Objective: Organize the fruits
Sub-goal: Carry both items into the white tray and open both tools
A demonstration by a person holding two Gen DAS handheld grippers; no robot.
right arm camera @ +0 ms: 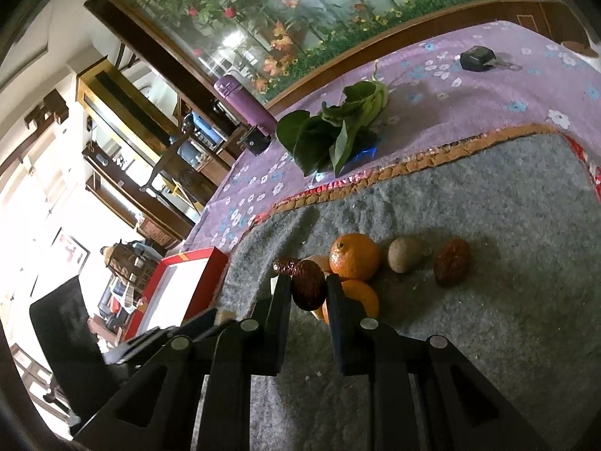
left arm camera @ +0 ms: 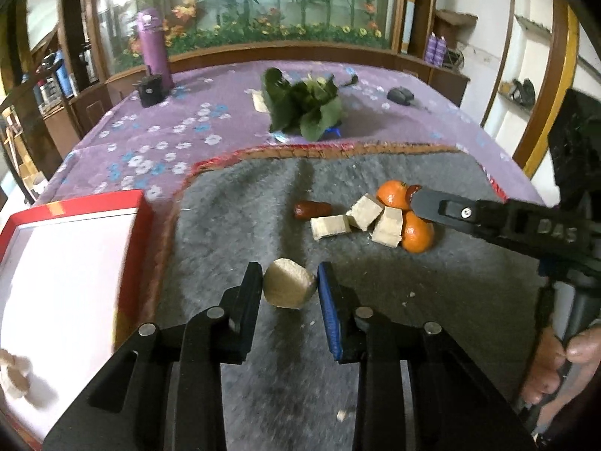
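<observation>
Grey mat (left arm camera: 432, 293); wrinkled reddish-brown date (right arm camera: 308, 285).

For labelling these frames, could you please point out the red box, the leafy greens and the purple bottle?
red box (left arm camera: 144, 221), left wrist view, its red right wall.
leafy greens (left arm camera: 306, 103), left wrist view, middle leaves.
purple bottle (left arm camera: 154, 47), left wrist view, its body.

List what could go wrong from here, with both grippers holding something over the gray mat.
1. The left gripper pinches a round tan piece only at its tips; it could roll out before reaching the red tray.
2. The right gripper grips a dark date that sits against the oranges; lifting may nudge them.
3. The two grippers are close and could collide.
</observation>
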